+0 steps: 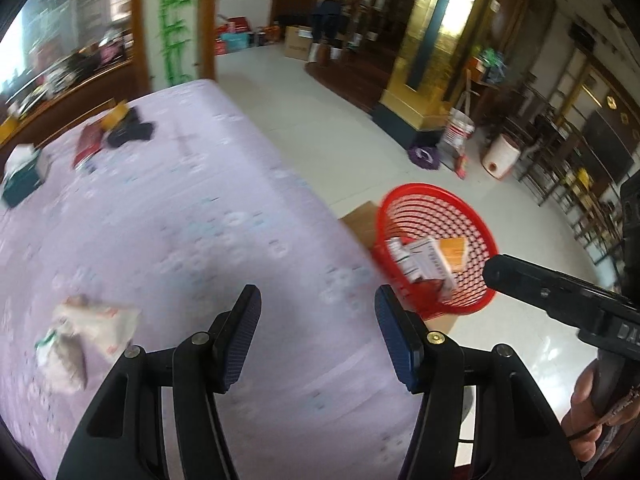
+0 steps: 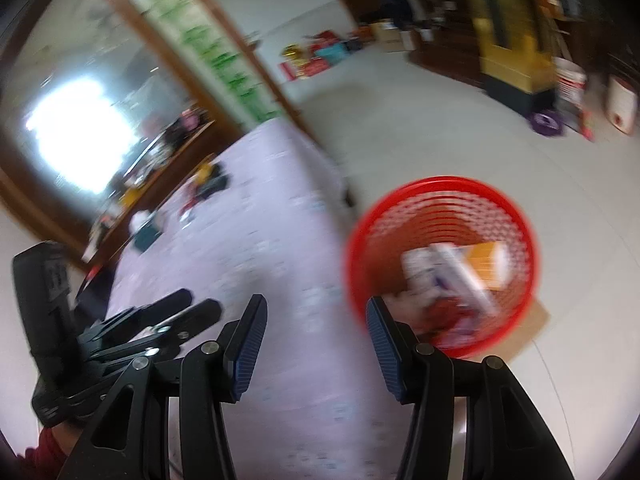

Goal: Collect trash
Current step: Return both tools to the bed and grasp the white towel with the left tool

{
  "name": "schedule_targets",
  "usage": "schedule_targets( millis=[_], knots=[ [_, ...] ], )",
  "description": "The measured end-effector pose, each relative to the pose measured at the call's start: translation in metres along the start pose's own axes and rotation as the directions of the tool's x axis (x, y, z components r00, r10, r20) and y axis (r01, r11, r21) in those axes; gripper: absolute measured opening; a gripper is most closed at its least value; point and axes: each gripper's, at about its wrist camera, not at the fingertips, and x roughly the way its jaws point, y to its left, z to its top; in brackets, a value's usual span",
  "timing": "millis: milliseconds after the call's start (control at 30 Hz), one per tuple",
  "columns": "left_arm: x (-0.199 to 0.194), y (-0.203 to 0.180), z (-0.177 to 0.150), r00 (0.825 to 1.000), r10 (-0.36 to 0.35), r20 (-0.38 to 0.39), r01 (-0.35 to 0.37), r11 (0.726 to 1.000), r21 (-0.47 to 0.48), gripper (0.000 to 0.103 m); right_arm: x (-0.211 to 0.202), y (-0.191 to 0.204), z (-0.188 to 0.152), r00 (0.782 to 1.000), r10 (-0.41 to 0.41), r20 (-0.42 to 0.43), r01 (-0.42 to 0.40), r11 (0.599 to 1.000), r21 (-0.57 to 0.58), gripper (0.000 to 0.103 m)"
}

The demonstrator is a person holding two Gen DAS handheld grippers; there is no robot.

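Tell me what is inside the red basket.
The red basket holds a white printed box and an orange box, with blurred reddish scraps visible in the right wrist view. Whatever lies beneath them is covered.

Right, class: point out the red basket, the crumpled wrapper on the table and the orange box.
red basket [image 1: 420, 194]: left wrist view, far rim.
crumpled wrapper [image 1: 86, 334]: left wrist view, its middle.
orange box [image 2: 486, 264]: right wrist view, top face.

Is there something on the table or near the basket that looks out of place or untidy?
Yes. A crumpled wrapper lies on the table, not in the red basket beside it, where other packaging already sits.
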Motion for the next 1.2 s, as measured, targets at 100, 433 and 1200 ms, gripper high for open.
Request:
schedule_targets(
  millis=[100,433,1200],
  knots=[
    [-0.012,0.028,-0.012,1.000,0.020,0.006,-0.020,0.998,-0.055,0.058,0.009,0.028,-0.006,0.999,0.048,-0.022,-0.049,0.997,-0.053,0.060],
    [-0.046,0.156,-0.072,0.986,0.161,-0.035,-0.164,0.928,-0.335,0.058,0.048,0.118,-0.023,0.989,0.102,-0.110,-0.124,0.968,-0.217,0.060],
    [0.007,0.267,-0.092,0.947,0.273,-0.168,-0.320,0.844,-0.430,0.062,0.080,0.153,-0.045,0.972,0.079,-0.221,-0.144,0.944,-0.295,0.060]
  ],
)
